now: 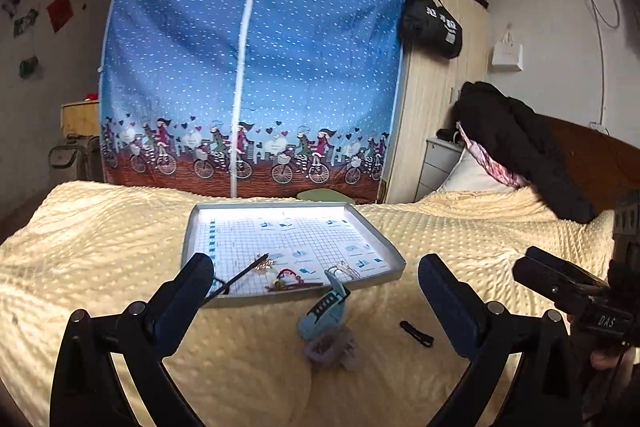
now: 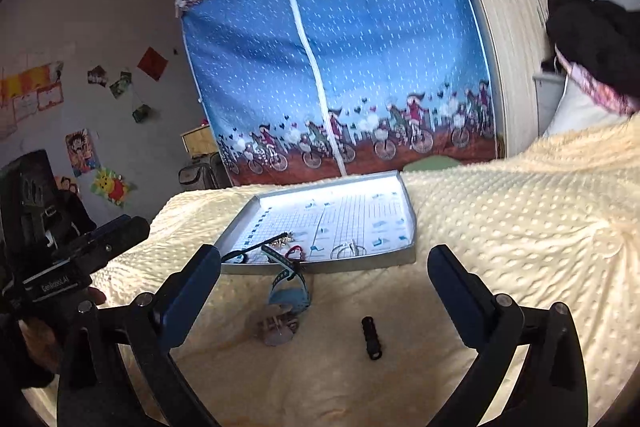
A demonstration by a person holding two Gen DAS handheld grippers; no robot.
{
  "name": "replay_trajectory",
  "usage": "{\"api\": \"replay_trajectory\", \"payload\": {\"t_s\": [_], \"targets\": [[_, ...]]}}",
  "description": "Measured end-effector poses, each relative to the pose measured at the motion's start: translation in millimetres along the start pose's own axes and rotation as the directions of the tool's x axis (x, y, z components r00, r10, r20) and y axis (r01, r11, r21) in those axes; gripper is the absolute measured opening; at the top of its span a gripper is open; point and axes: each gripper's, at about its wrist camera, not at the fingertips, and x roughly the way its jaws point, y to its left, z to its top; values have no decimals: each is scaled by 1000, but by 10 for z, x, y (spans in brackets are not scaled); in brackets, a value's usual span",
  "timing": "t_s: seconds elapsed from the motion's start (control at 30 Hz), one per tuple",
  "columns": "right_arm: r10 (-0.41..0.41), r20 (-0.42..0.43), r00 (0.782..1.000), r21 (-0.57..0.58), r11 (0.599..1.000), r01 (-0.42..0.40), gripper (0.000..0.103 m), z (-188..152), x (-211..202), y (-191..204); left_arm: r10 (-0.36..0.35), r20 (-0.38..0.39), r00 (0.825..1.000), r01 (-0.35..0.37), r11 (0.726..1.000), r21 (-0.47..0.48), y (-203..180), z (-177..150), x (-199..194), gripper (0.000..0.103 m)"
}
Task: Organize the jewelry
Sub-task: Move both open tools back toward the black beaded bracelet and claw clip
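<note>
- The left gripper point(image 1: 316, 279) is built from glossy black curved arms, each tipped with a dark blue, flat, padded finger point(image 1: 188, 291).
- A round silver screw head point(image 1: 137, 307) is set at each finger joint.
- The right gripper point(image 2: 324, 269) is made alike; white lettering is printed on its black body, seen from the left wrist camera.

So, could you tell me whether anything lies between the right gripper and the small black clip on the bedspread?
Nothing visible does: the black clip lies alone on the bedspread, ahead of the open right gripper.
</note>
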Motion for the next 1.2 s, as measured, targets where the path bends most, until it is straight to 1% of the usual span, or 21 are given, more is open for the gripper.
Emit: {"api": "replay_trajectory", "payload": {"t_s": [0.1,0.23,0.37,0.5,0.63,0.77,1.0,1.2], "targets": [[-30,25,999,-48,998,31,102,-20,-283,75,34,-14,999,-35,998,-43,33,-103,-183,103],[-65,37,997,-66,995,68,102,-42,-568,66,21,-29,999,-24,995,-99,88,-232,-356,103],[-113,24,993,-93,989,115,102,-109,-772,50,37,-45,998,-40,997,-67,51,-328,-433,103],[-130,-15,991,-100,987,128,102,-229,-941,50,35,-56,998,-38,998,-46,0,-430,-510,103],[-124,-59,990,-82,989,119,102,-275,-875,31,39,-89,995,-42,999,-35,-48,-539,-501,103],[-121,-104,987,-76,991,114,102,-336,-759,56,46,-125,991,-52,998,-45,-27,-617,-444,103],[-139,-189,972,-50,990,132,102,-443,-583,-11,54,-174,983,-63,997,-49,-9,-736,-366,103],[-144,-238,960,-25,989,143,102,-494,-495,-74,66,-211,975,-76,996,-41,-6,-795,-316,103]]}}
